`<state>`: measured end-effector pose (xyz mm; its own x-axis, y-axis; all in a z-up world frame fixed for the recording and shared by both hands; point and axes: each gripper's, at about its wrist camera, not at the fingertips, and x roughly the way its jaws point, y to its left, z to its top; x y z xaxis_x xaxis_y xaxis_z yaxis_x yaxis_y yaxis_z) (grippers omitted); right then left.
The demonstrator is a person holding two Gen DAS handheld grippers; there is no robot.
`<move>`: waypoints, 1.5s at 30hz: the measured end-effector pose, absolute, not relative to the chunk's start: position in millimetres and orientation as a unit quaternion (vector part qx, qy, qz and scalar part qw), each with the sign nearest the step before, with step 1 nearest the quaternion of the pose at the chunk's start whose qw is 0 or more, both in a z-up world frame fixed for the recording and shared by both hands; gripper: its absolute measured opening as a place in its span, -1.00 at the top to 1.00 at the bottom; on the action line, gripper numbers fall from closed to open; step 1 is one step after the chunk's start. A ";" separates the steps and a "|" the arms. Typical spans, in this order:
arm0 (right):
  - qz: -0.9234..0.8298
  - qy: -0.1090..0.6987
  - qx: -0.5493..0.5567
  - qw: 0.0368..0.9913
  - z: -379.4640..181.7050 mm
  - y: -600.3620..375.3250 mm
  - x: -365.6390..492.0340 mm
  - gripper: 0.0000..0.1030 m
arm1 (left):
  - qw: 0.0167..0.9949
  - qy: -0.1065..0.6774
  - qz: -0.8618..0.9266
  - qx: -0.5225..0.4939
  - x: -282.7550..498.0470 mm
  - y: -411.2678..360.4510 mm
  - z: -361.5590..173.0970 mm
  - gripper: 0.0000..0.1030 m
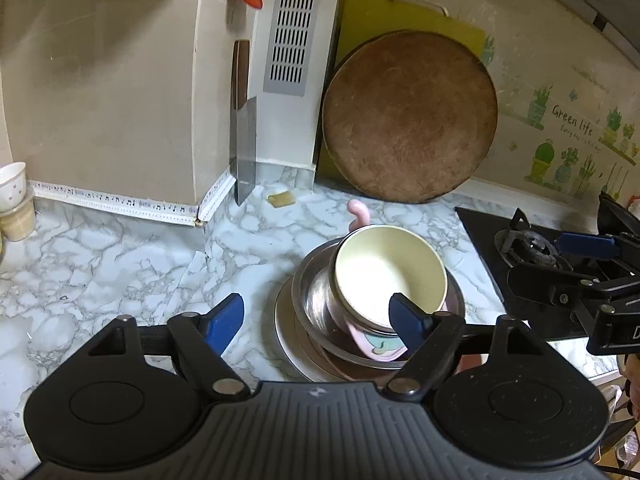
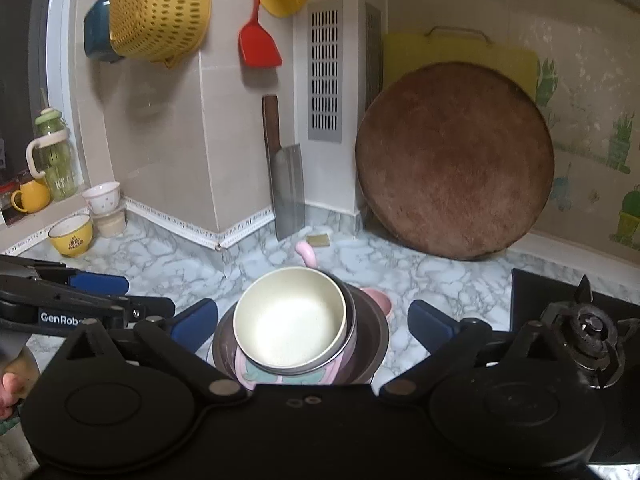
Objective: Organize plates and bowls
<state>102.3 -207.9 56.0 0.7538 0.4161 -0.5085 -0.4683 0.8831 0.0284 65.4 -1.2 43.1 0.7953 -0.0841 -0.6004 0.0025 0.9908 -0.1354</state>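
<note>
We take the cream bowl [image 1: 390, 274] as landmark: it tops a nested stack on the marble counter [image 1: 120, 264], sitting slightly tilted in a pink handled dish [image 1: 362, 330], which rests in a steel bowl [image 1: 316, 300], itself on a white plate [image 1: 286, 322]. The stack is round, so we note no long axis to align with; only the pink handle [image 2: 306, 254] sticks out on the bowl's far side, toward the round wooden board [image 1: 410, 116] leaning on the wall. From the left gripper [image 1: 320, 316] the bowl lies ahead and to the right, its right pad overlapping the near rim in view; jaws spread, nothing held. From the right gripper [image 2: 314, 322] the bowl lies almost dead centre between the pads, just ahead and below; jaws fully wide, empty, clear of the rim on both sides. We judge the right hand better lined up for any further move on the bowl. Well left of the bowl, loose cups [image 2: 102, 198] stand by the wall; the stove [image 2: 580, 328] lies to its right.
</note>
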 end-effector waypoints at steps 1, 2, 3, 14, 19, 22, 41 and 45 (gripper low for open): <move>0.237 0.257 -0.049 0.936 56.2 -209.2 100.6 -0.99 | 0.946 0.316 -0.024 -0.065 63.1 -1.8 43.8 -0.56; 0.237 0.254 -0.047 0.937 56.4 -210.6 99.1 -0.99 | 0.947 0.314 -0.024 -0.066 61.1 -2.2 44.2 -0.62; 0.234 0.252 -0.045 0.938 55.9 -211.8 97.8 -0.99 | 0.947 0.313 -0.022 -0.067 59.4 -2.8 44.2 -0.67; 0.220 0.249 -0.022 0.943 51.8 -221.6 83.4 -0.99 | 0.949 0.308 -0.024 -0.063 40.3 -12.3 45.5 -0.97; 0.220 0.247 -0.002 0.944 53.8 -225.6 76.7 -0.99 | 0.951 0.302 -0.023 -0.066 32.5 -15.5 48.6 -0.97; 0.222 0.249 0.004 0.943 54.1 -227.2 74.3 -0.99 | 0.953 0.297 -0.014 -0.067 29.2 -16.2 50.8 -0.98; 0.210 0.253 0.021 0.944 56.6 -226.4 67.8 -1.00 | 0.950 0.307 -0.012 -0.058 16.4 -22.3 51.5 -0.99; 0.211 0.255 0.021 0.943 55.9 -227.0 66.5 -1.00 | 0.950 0.307 -0.007 -0.051 15.0 -24.0 52.6 -0.99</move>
<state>66.5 -227.0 55.9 0.7805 0.4093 -0.4725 -0.3883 0.9098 0.1468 15.0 -24.0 52.6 0.8118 -0.0445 -0.5822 -0.0179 0.9947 -0.1011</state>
